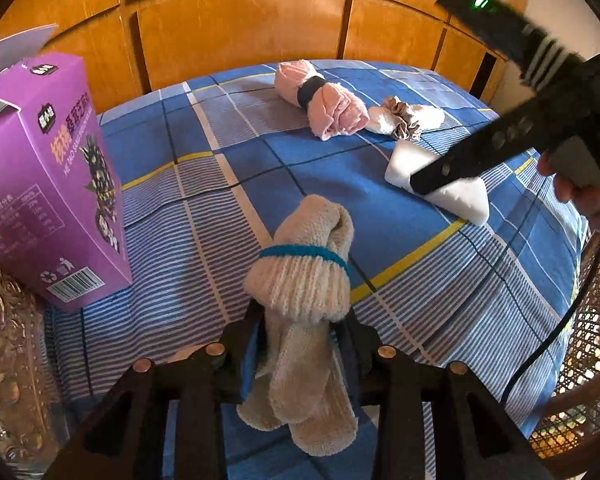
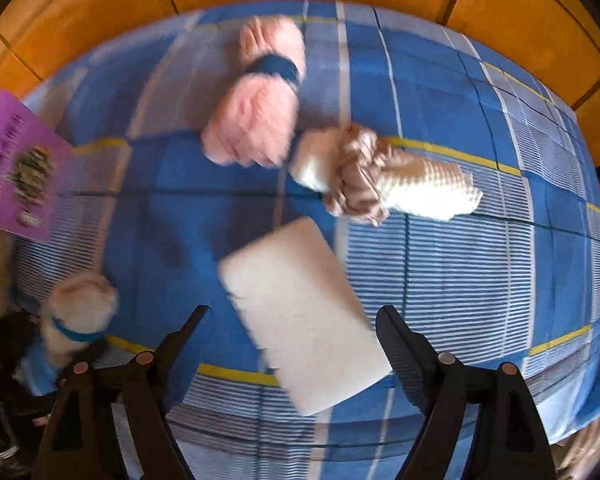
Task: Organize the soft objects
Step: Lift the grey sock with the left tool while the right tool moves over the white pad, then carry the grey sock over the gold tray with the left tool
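With the left tongs (image 1: 300, 320) gripping the beige socks (image 1: 300, 276), the spread-wide right tongs (image 2: 292, 320) should straddle the white sponge (image 2: 300, 320) squarely before clenching.

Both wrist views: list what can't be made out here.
- Purple box: top cut off by the left view's edge; print smeared in the right view.
- Beige socks: lower end hidden between the left gripper fingers.
- White block: right view blurred; whether the right gripper touches it is unclear.
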A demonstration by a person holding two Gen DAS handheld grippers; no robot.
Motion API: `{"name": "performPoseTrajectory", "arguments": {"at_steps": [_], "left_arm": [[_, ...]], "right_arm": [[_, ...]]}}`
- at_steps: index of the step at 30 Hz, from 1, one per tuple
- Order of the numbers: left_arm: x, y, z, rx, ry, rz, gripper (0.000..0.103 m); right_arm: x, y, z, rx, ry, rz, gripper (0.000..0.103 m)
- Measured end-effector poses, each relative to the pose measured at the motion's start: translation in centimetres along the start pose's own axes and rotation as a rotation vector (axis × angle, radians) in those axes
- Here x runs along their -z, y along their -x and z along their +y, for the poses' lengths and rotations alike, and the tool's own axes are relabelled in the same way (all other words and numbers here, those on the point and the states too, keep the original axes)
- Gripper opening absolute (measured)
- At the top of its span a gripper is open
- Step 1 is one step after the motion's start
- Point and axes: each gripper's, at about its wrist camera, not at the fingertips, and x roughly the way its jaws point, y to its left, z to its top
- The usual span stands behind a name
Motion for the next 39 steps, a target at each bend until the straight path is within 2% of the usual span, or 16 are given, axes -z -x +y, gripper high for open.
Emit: {"name": "performPoseTrajectory", "arguments": {"at_steps": [2,5,7,10,13,16,21,25,31,34,39], "left_arm": [[0.1,0.1,0.3,0.014,0.013,-0.004,0.037],[0.2,0.1,0.9,0.041,0.044,-0.011,0.039],[0.2,0.2,1.1,0.051,0.068,-0.015,0.039],[0.2,0.2,0.7,0.033,0.051,-0.015,0.038],[0.2,0.3,0.1,-0.003,0.02,-0.012,0.034],[0.2,0.3,0.1,-0.026,0.016,-0.01,0.03],[-1.5,0.7,0.3,-0.004,0.067,0.017,0.027],[-4.3,2.6,-0.2,-0.006,0.049,-0.037,0.027],[-11.9,4.9,0.7,-0.002,0.087,-0.089,0.027],[-15.9,5.8,3.1,-0.041,0.138,-0.112,0.028],[-18.7,8.6,9.2,-0.154,0.235,-0.193,0.028]], "right_arm": [[0.2,-0.7,-0.2,0.023,-0.008,0.018,0.084],[0.7,-0.9,-0.4,-0.005,-0.048,0.003,0.065],[1.2,-0.2,0.0,-0.042,-0.069,-0.027,0.062],[1.8,-0.3,1.8,-0.096,-0.08,-0.059,0.065],[2.4,-0.6,3.4,-0.014,-0.082,-0.095,0.067],[2.6,-0.6,3.1,-0.05,-0.115,-0.096,0.068],[2.0,-0.5,2.5,-0.055,-0.12,-0.096,0.069],[1.8,-0.7,2.4,-0.059,-0.124,-0.097,0.069],[2.0,-0.5,2.5,-0.053,-0.119,-0.098,0.069],[1.9,-0.6,2.6,-0.053,-0.121,-0.1,0.069],[1.9,-0.6,2.6,-0.05,-0.12,-0.105,0.069]]}}
